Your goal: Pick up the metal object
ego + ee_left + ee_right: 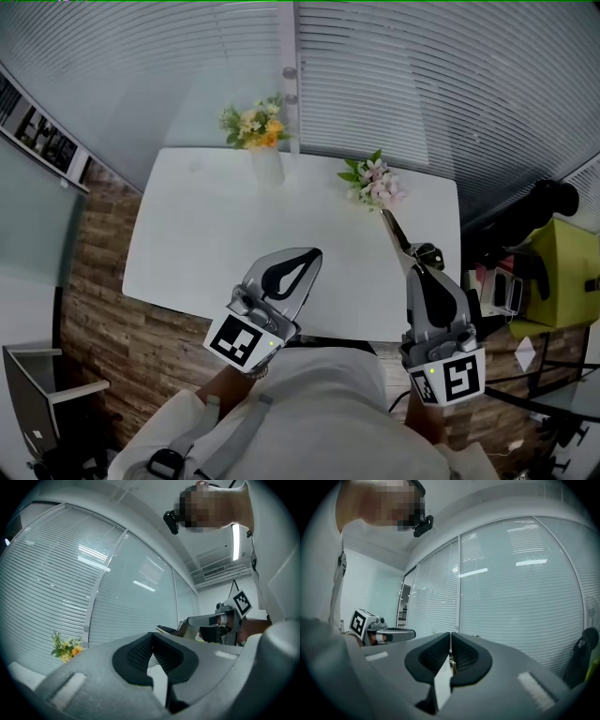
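Note:
The metal object (pixel 394 230) is a thin, pointed strip sticking out forward from my right gripper (pixel 412 262), above the right part of the white table (pixel 206 234). That gripper is shut on it. In the right gripper view a sliver of the metal object (pixel 452 664) shows between the pads of the right gripper (pixel 450 634). My left gripper (pixel 314 253) hangs over the table's near edge, shut, its tips touching and nothing in them. In the left gripper view the left gripper (pixel 151 635) fills the foreground, and beyond it the right gripper (pixel 220 620) holds the metal object (pixel 168 629) level.
A vase of yellow flowers (pixel 255 127) stands at the table's far edge. A pink bouquet (pixel 373 183) lies just beyond the strip's tip. Window blinds (pixel 422 75) run behind the table. A yellow-green box (pixel 562 272) and dark gear crowd the right side. The floor is wood.

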